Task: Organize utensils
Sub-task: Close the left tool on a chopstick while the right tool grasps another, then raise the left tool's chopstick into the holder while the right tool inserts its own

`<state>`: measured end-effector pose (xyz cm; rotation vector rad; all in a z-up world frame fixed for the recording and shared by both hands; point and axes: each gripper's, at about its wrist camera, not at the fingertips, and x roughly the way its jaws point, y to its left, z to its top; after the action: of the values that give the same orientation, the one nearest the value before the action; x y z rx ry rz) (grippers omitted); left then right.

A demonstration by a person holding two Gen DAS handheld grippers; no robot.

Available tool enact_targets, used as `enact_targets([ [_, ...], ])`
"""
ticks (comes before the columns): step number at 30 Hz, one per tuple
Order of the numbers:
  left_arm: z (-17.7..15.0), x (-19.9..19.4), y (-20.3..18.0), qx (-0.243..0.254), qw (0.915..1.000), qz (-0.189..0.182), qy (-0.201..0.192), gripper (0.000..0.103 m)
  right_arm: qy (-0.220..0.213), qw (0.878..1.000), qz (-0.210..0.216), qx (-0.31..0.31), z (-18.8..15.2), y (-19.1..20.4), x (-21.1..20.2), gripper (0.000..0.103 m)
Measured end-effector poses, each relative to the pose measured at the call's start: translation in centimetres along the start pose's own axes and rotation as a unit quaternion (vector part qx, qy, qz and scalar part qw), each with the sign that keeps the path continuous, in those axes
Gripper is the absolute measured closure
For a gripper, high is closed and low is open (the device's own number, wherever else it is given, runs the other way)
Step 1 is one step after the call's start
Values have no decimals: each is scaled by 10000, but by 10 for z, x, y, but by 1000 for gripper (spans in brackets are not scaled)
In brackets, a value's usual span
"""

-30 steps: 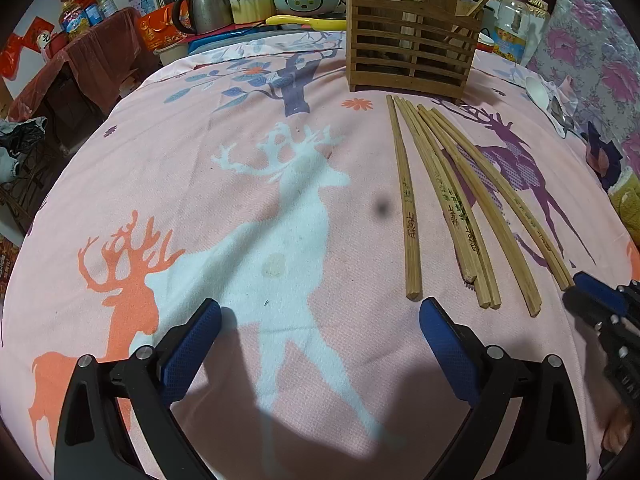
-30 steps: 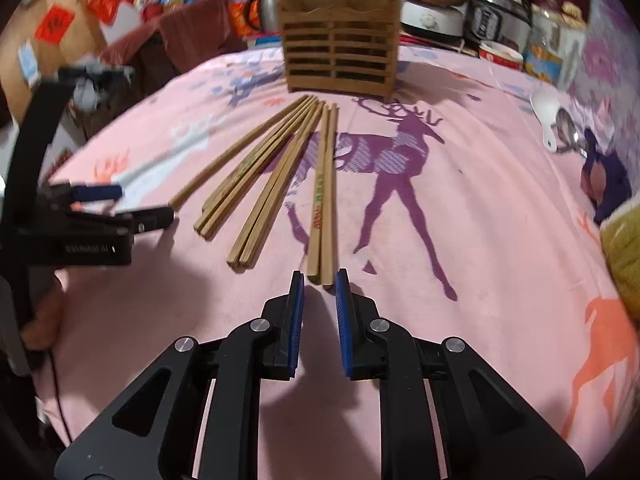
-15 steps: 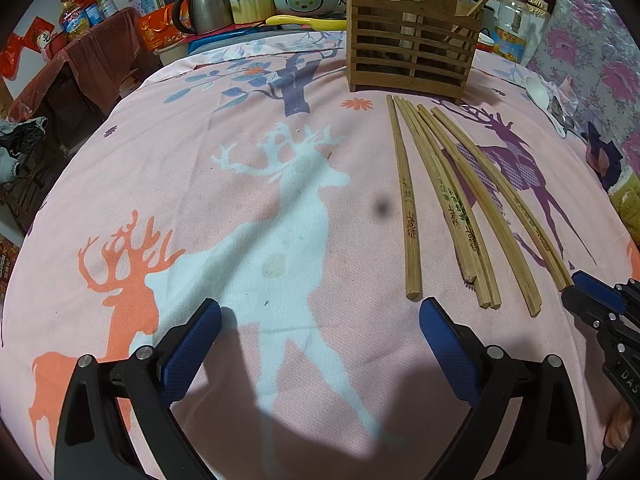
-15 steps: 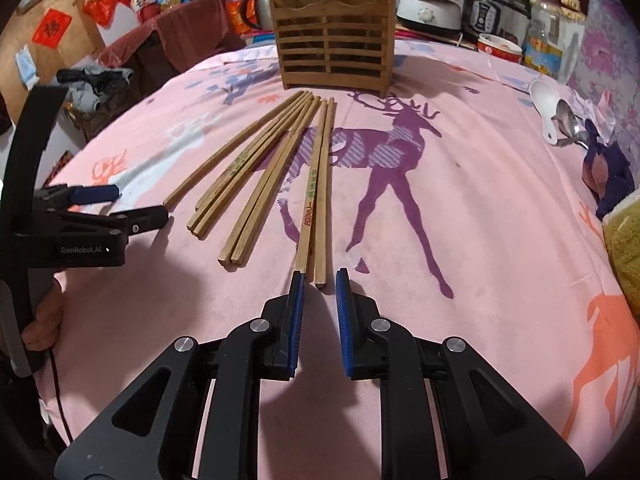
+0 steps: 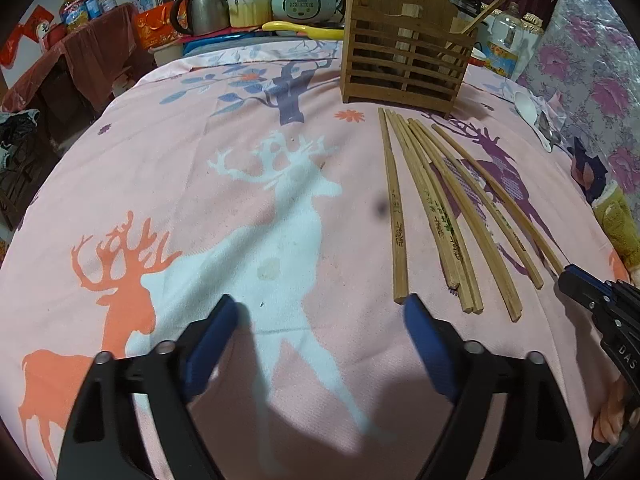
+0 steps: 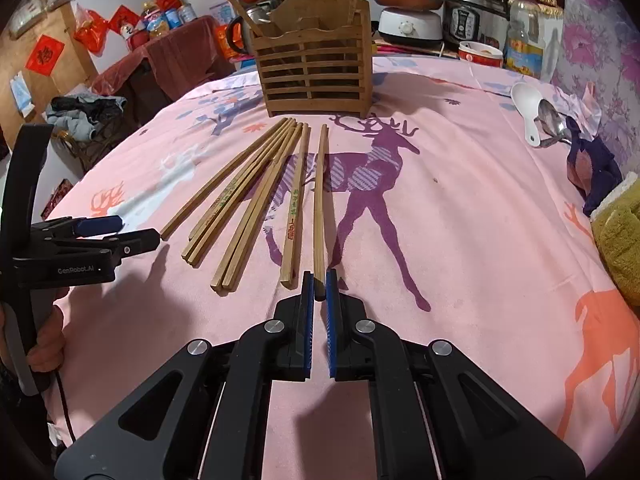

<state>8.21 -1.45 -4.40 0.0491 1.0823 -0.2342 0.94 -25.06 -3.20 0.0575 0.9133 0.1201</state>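
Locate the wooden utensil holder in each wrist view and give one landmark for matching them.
Left wrist: the wooden utensil holder stands top right of centre, beyond the far tips of the chopsticks.
Right wrist: it stands top centre, again past the chopsticks' far tips.
Shared landmark: the white spoon on the cloth's right side.

A pink deer-print cloth [image 6: 460, 240] covers the counter; on it lie bamboo chopsticks [image 6: 256, 204], a slatted wooden utensil holder [image 6: 316, 76], a white spoon [image 6: 528, 112] and a metal spoon [image 6: 554, 124].
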Motion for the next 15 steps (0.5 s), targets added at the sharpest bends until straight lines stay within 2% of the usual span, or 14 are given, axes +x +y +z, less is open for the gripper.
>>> enact_targets([
  [2, 0, 0, -6, 111, 9999, 19, -17, 27, 55, 10000, 9, 26, 0, -1, 2, 96],
  [6, -1, 3, -28, 611, 9980, 152, -48, 30, 242, 9996, 42, 143, 1, -5, 10, 92],
  [7, -1, 3, -31, 698, 9974, 147, -77, 34, 274, 9995, 63, 170, 0, -6, 11, 92],
  [9, 0, 3, -30, 719, 9974, -29, -71, 47, 312, 9992, 97, 214, 0, -8, 12, 95],
  [11, 0, 2, -29, 686, 9975, -96, -124, 79, 288, 9993, 116, 204, -1, -8, 11, 96],
  [13, 0, 0, -27, 657, 9973, -307, -101, 97, 238, 9995, 114, 170, -1, -7, 10, 96],
  [15, 0, -2, -25, 582, 9975, -386, -122, 97, 176, 9997, 99, 156, -1, -6, 8, 96],
])
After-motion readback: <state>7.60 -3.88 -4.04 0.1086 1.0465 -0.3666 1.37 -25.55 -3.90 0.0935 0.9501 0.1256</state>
